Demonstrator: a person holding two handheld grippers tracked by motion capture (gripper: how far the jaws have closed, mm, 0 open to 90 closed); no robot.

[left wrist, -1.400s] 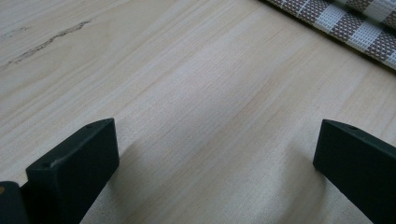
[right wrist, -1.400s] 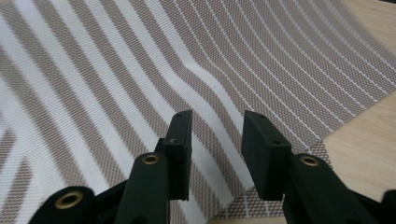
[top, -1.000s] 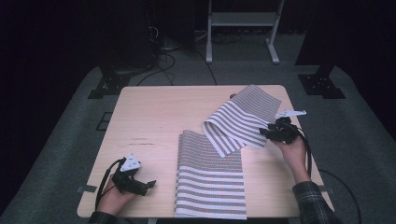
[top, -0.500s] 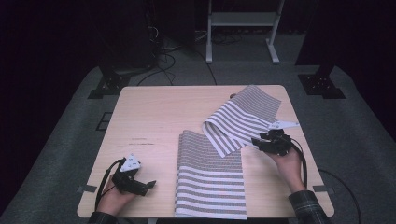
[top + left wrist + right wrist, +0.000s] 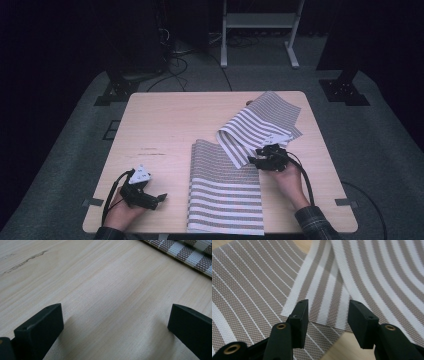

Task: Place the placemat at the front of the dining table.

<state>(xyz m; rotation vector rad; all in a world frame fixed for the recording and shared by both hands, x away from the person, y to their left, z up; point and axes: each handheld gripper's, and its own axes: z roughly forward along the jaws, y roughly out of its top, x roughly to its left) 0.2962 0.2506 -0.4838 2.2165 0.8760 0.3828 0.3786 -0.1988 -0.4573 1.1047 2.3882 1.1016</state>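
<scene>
Across the frame's centre and lower middle, a woven brown-and-white striped cloth (image 5: pixel 235 170) lies folded on the pale wood-grain surface (image 5: pixel 165 130). Right gripper (image 5: pixel 255 161) hovers at its curled edge, jaws apart. Left gripper (image 5: pixel 159 198), lower left, rests with jaws wide apart.

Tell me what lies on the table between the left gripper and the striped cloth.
Nothing: bare wood separates the left gripper from the striped cloth. The left gripper view shows the same, plain table running up to the cloth's edge.
</scene>
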